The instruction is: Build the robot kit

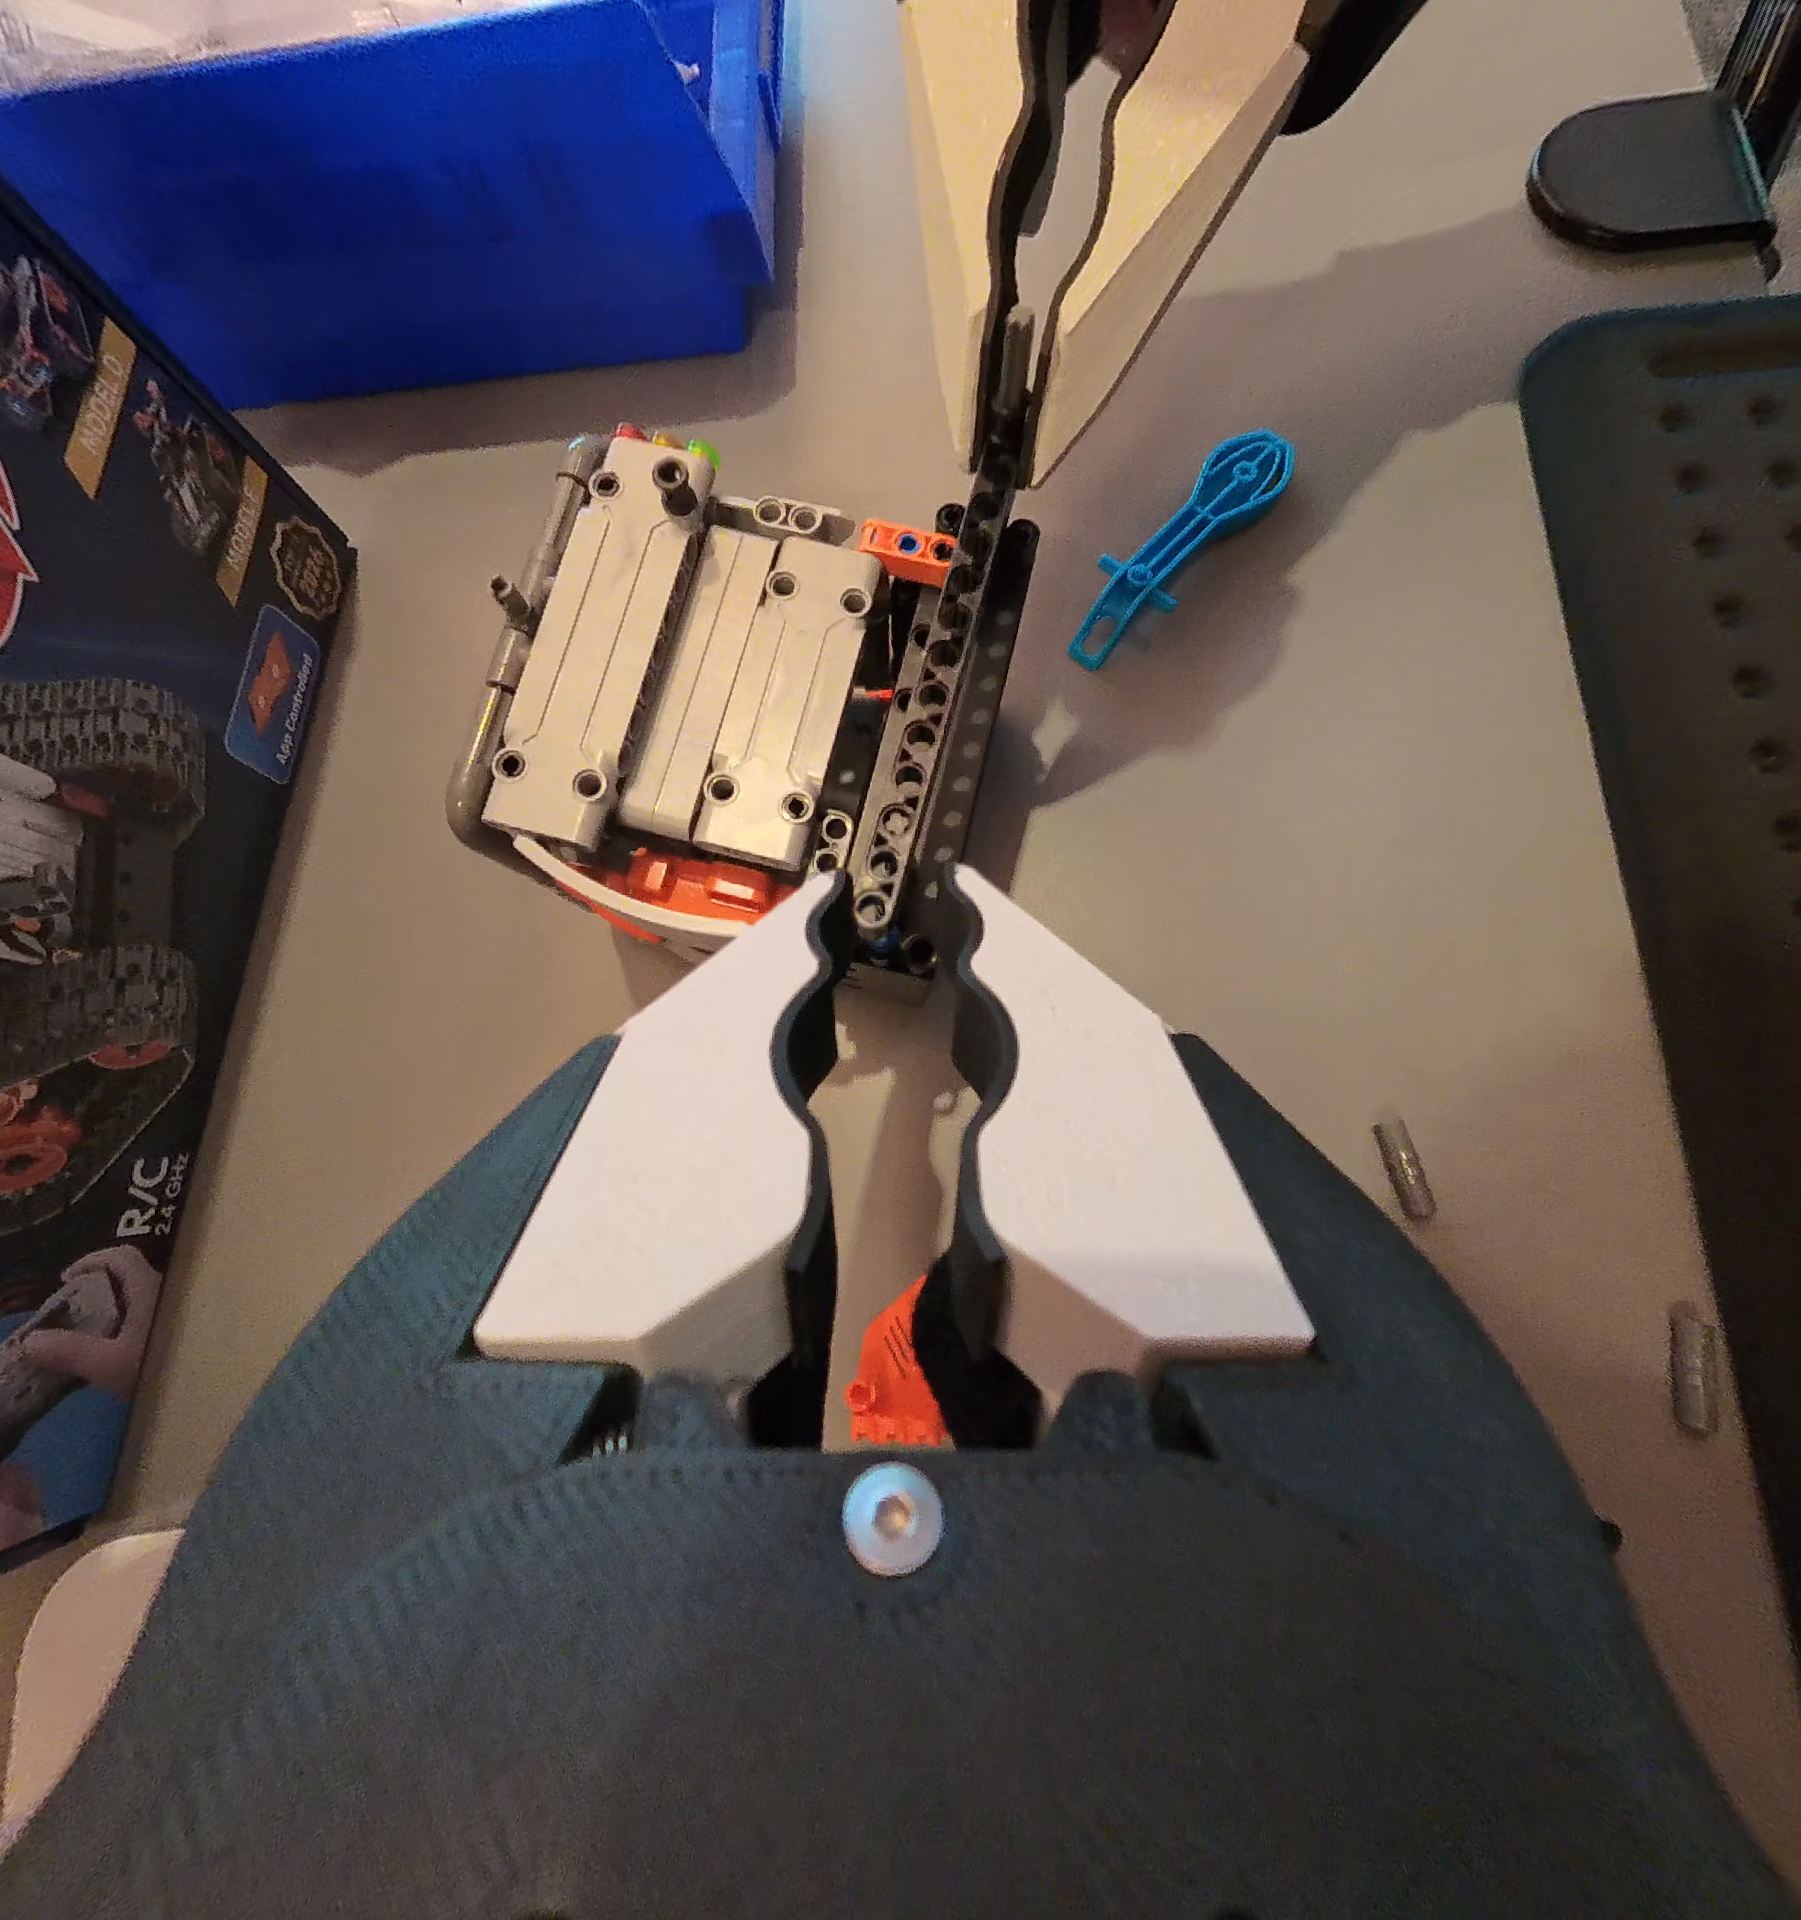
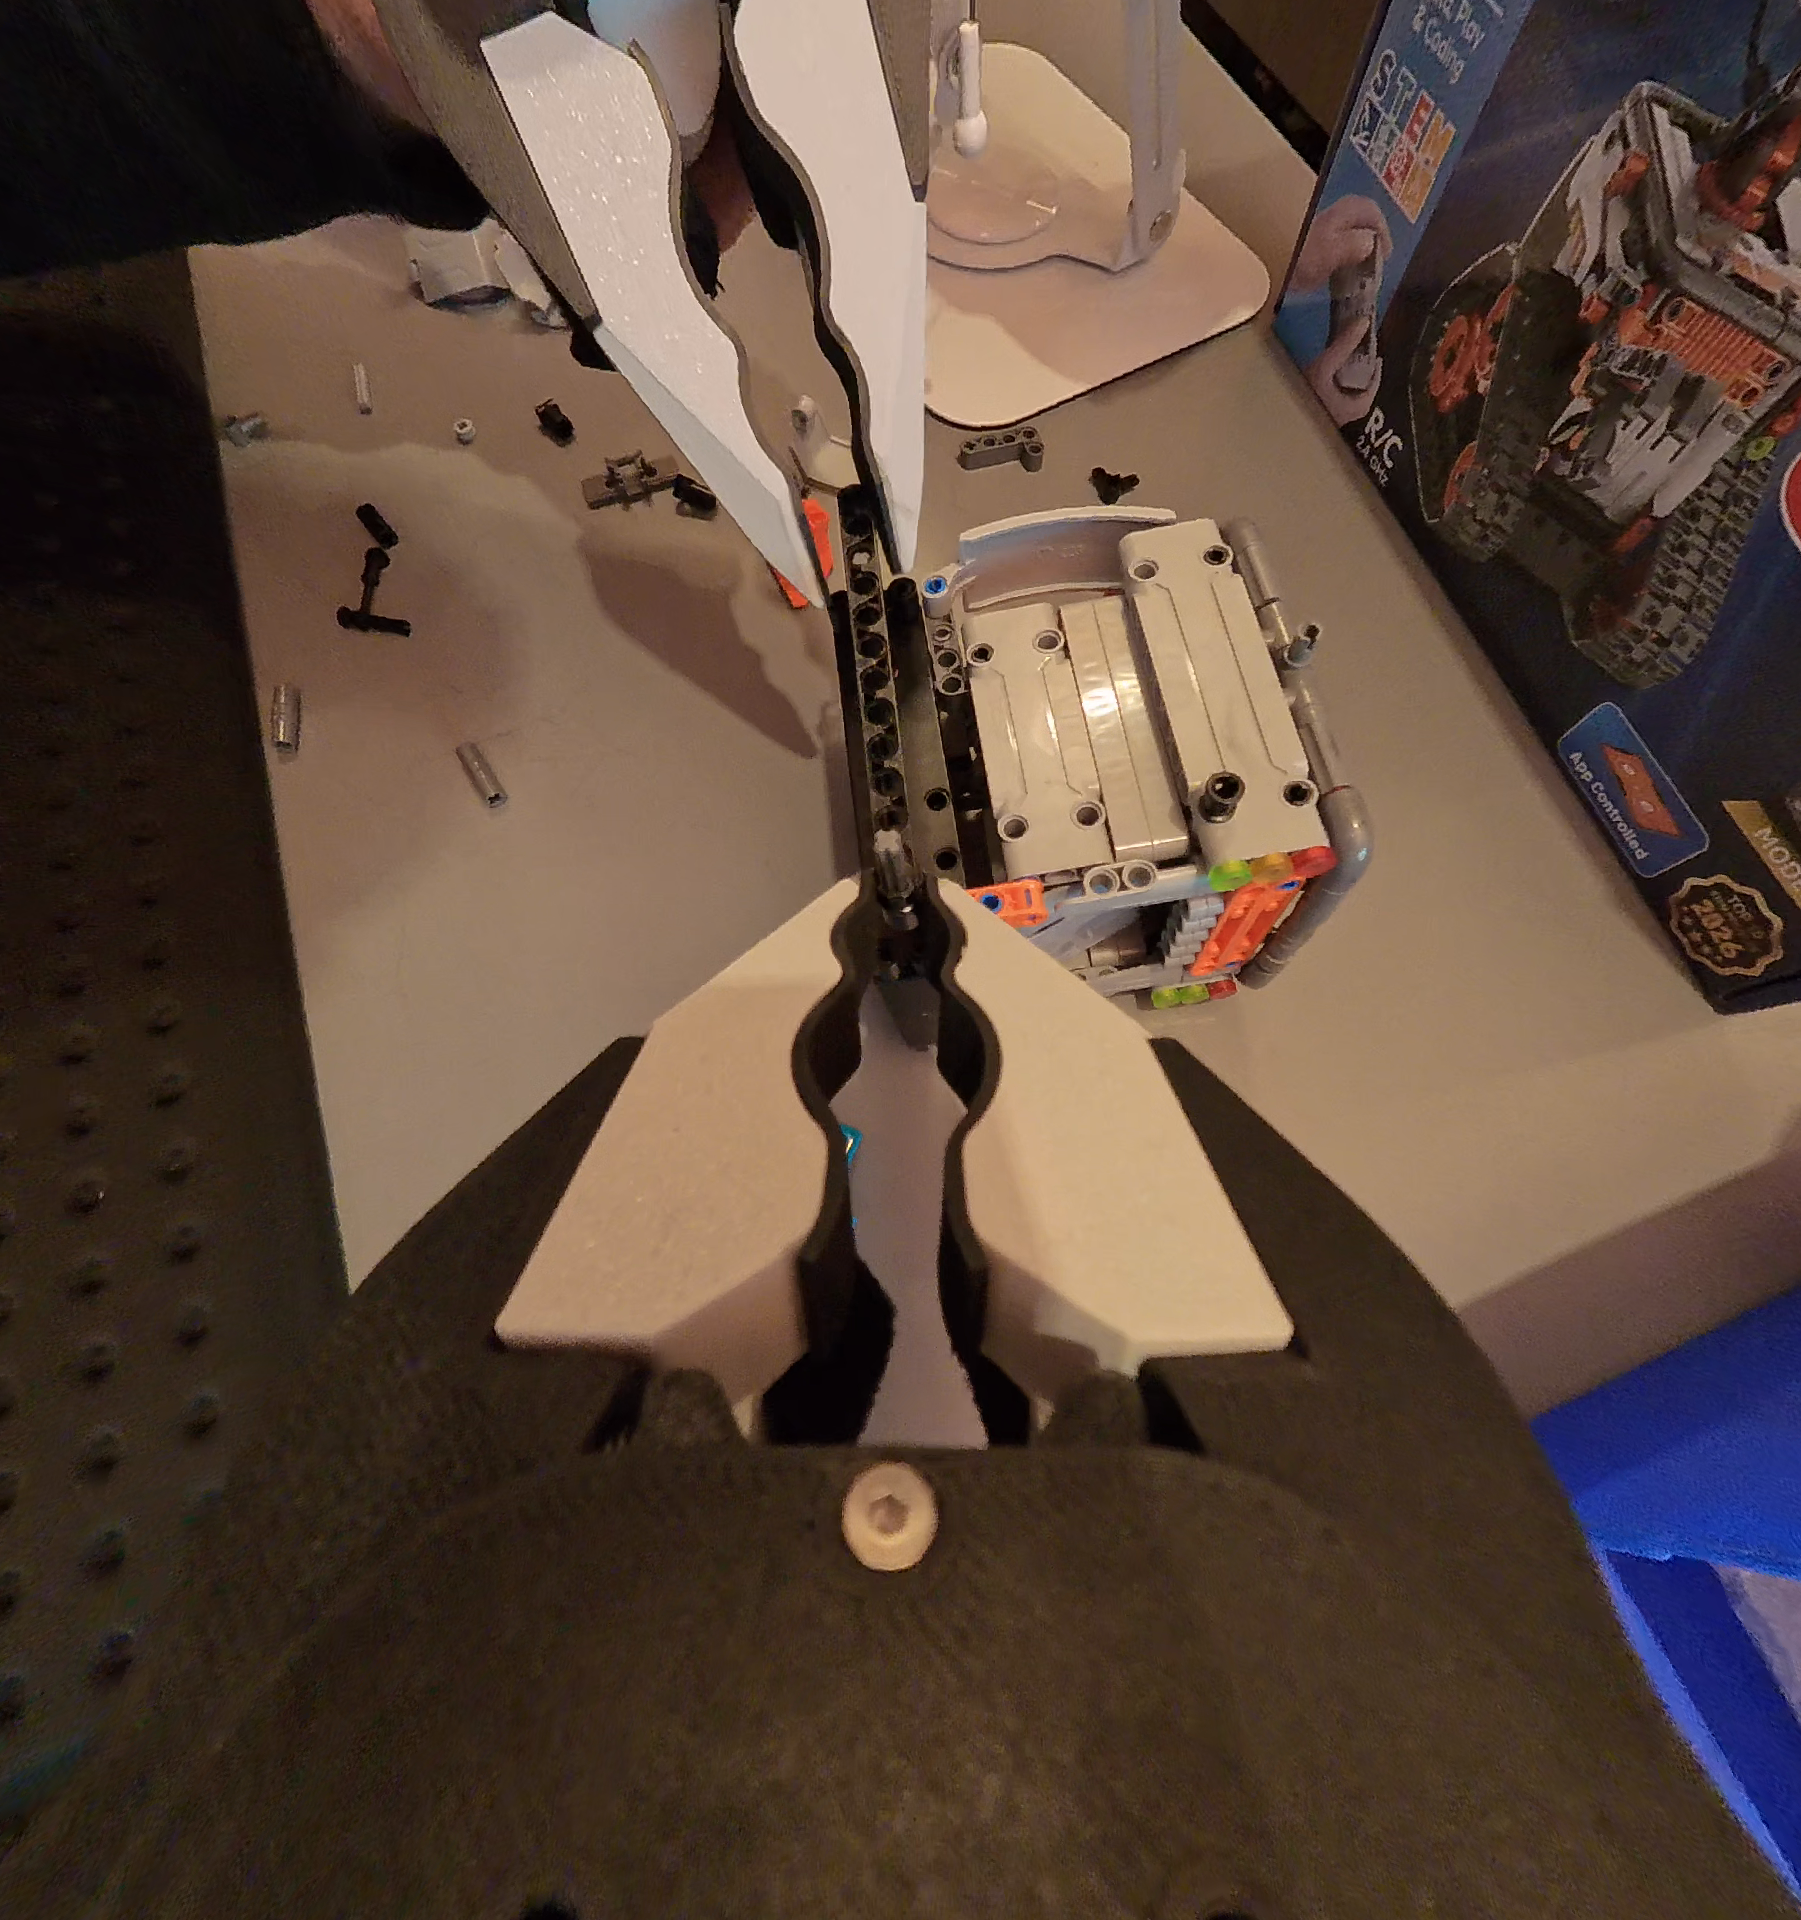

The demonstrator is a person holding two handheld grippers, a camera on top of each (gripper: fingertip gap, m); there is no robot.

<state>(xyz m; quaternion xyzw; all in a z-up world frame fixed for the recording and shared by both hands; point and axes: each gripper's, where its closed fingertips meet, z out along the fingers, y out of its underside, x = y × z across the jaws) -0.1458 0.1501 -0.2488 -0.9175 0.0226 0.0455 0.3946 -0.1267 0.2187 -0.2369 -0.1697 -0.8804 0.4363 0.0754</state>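
While both grippers meet at one long black beam [image 1: 963, 686], the brick model [image 1: 667, 675] it belongs to sits at the centre of each view, on a grey table [image 1: 1291, 935]. Low in the left wrist view, the left gripper [image 1: 891, 914] has its jaws nearly together around the near end of the beam; the same tool comes down from the top of the right wrist view. The right gripper [image 2: 901, 914] is likewise pinched close on the opposite end, where a small grey pin [image 2: 891, 862] stands in the beam. As a judgement, the model looks partly built: grey panels, orange parts and coloured studs are in place, and the beam lies flush along its side, though whether it is fully seated cannot be told. Loose pins [image 2: 376, 582] and small connectors lie scattered in the upper left of the right view, so parts remain unused. A blue tool [image 1: 1187, 551] lies right of the model in the left view, the printed box [image 1: 96, 779] at the left edge, and a blue bin [image 1: 376, 187] at upper left.
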